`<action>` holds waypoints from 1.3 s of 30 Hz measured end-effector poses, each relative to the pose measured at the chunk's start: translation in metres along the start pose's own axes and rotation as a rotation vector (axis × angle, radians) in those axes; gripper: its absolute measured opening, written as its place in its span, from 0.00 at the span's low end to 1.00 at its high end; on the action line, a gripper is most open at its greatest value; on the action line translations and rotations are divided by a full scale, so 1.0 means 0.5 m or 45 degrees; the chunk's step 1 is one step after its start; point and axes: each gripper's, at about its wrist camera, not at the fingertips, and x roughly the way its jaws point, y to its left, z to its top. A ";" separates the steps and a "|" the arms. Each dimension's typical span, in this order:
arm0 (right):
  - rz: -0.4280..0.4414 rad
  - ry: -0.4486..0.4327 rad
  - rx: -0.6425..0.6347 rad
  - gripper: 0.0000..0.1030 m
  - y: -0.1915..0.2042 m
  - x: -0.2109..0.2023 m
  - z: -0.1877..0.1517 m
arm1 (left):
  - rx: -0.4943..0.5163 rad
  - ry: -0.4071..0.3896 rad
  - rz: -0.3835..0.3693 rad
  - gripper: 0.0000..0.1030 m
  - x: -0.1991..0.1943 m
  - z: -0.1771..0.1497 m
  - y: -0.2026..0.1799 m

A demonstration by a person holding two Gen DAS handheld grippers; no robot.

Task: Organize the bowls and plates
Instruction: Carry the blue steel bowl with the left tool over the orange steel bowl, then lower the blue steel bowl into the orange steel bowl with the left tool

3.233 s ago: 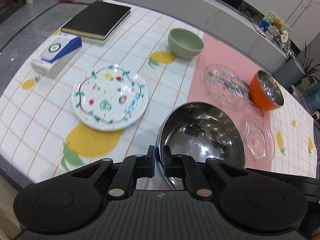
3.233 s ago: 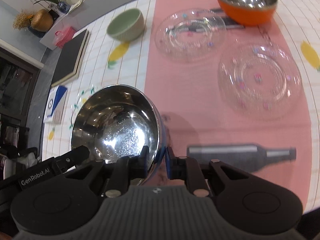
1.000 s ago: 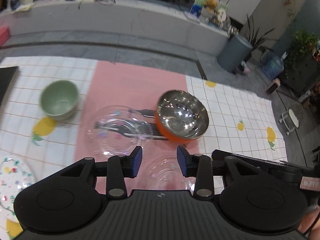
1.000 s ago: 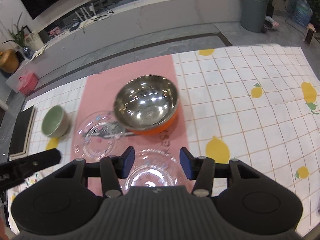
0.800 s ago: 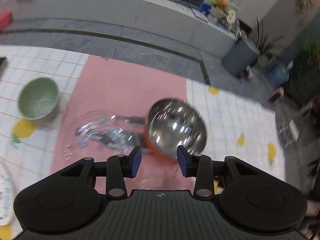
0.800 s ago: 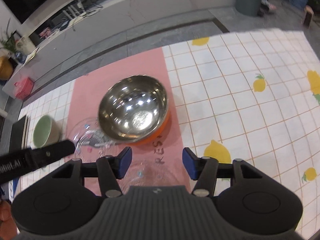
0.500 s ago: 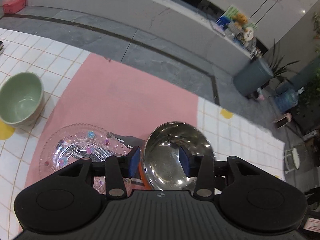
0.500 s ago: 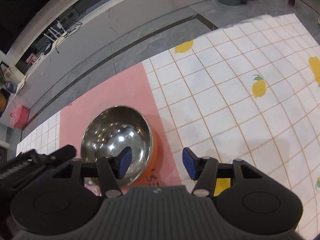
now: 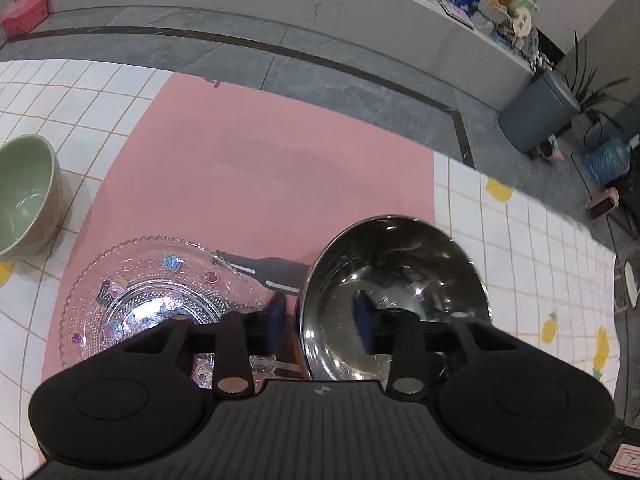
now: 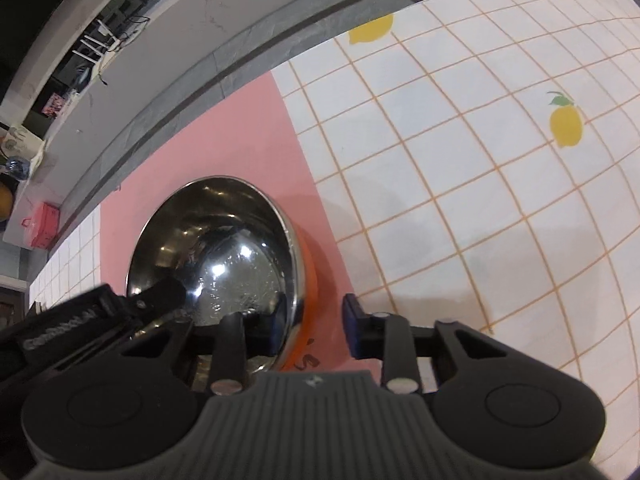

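An orange bowl with a shiny steel inside [image 9: 400,264] stands on the pink mat [image 9: 260,168]. My left gripper [image 9: 320,326] straddles its left rim, one finger outside and one inside. Its jaws are closing, with a gap still showing on both sides of the wall. My right gripper [image 10: 314,328] straddles the opposite rim of the same bowl [image 10: 216,232]. Those jaws are closing too, and the outer pad stands clear of the orange wall. The left tool's black body [image 10: 80,320] shows across the bowl. A clear glass plate [image 9: 152,288] lies just left of the bowl.
A pale green bowl [image 9: 24,196] sits at the far left on the checked lemon tablecloth [image 10: 480,160]. The table's far edge [image 9: 304,96] runs close behind the mat, with grey floor beyond. A bottle picture [image 9: 272,270] is printed on the mat.
Both grippers have dropped onto the orange bowl, which now fills the lower view. Their jaws have narrowed around opposite rims. The large steel bowl held earlier is out of view.
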 end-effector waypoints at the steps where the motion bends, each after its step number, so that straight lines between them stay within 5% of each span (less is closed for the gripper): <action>1: 0.006 0.003 -0.009 0.15 0.002 0.001 -0.002 | -0.001 0.009 0.004 0.31 0.002 -0.001 0.002; 6: -0.021 -0.012 -0.036 0.12 0.008 -0.004 -0.009 | 0.019 0.016 0.030 0.06 0.000 -0.010 0.007; 19: 0.019 -0.031 -0.023 0.12 -0.006 -0.097 -0.065 | 0.101 -0.011 0.057 0.05 -0.107 -0.063 -0.017; 39: 0.050 -0.073 -0.137 0.12 -0.021 -0.265 -0.351 | 0.053 -0.067 0.060 0.05 -0.297 -0.296 0.062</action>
